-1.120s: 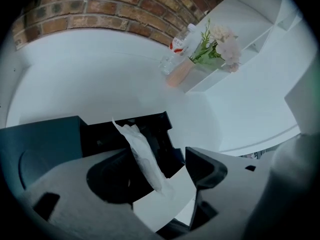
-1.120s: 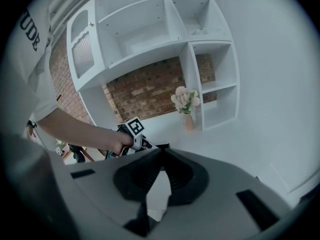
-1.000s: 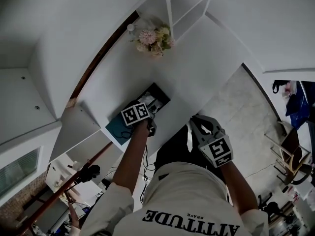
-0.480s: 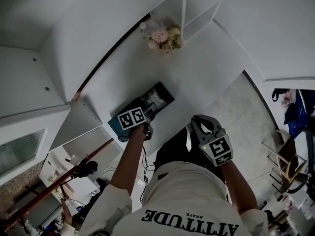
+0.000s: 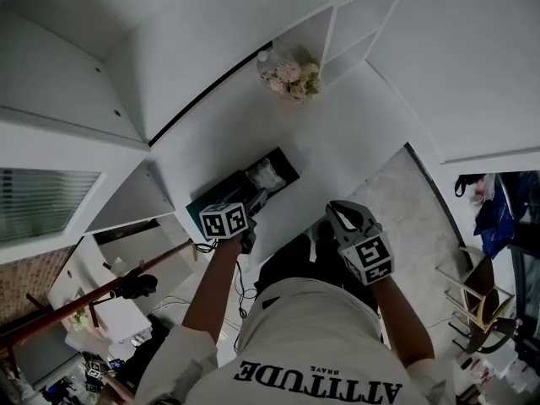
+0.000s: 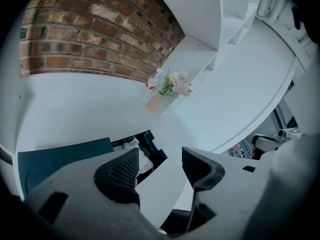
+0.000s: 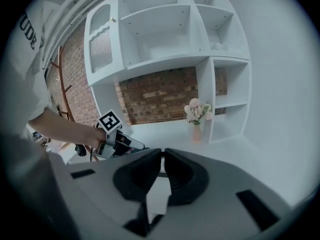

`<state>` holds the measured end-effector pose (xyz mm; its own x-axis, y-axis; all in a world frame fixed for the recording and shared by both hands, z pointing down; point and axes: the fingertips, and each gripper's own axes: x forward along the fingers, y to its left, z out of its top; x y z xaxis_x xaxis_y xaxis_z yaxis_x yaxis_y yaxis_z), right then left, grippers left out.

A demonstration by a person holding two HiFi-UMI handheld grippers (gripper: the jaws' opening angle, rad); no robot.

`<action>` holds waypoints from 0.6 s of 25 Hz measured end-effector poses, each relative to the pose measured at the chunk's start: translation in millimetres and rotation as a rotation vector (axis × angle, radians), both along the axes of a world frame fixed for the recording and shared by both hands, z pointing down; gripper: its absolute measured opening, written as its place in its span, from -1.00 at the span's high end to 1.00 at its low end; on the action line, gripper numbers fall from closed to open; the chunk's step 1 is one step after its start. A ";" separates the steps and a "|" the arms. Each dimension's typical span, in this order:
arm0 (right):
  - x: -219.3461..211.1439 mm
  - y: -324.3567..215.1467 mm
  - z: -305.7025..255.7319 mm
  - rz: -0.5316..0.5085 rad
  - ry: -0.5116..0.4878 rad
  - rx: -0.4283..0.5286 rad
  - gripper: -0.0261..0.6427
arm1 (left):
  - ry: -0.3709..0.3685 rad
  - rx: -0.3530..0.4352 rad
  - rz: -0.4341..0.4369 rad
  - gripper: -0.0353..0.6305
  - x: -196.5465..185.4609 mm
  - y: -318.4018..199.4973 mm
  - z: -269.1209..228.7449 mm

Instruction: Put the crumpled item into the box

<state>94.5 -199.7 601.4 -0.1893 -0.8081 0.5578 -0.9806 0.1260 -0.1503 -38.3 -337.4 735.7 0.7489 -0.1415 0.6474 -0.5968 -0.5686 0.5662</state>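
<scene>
White short-slv tee point(image 5: 312, 332), blk block lettering point(image 5: 321, 376) on it.

White crumpled item point(image 5: 267, 174) (inside dark box point(image 5: 288, 166))

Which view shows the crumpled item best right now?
Head view: the white crumpled item lies unobstructed in the dark box. The left gripper view shows it partly behind a jaw; in the right gripper view I cannot make it out.
</scene>
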 end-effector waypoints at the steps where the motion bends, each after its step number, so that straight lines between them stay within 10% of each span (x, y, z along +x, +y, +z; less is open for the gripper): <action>1: -0.6 0.6 -3.1 -0.001 0.005 0.005 0.80 | 0.010 0.016 0.004 0.05 -2.2 1.9 -6.2; 15: -6.7 5.0 -34.3 -0.118 0.032 0.064 0.80 | 0.061 0.272 -0.062 0.68 -45.2 28.8 -85.1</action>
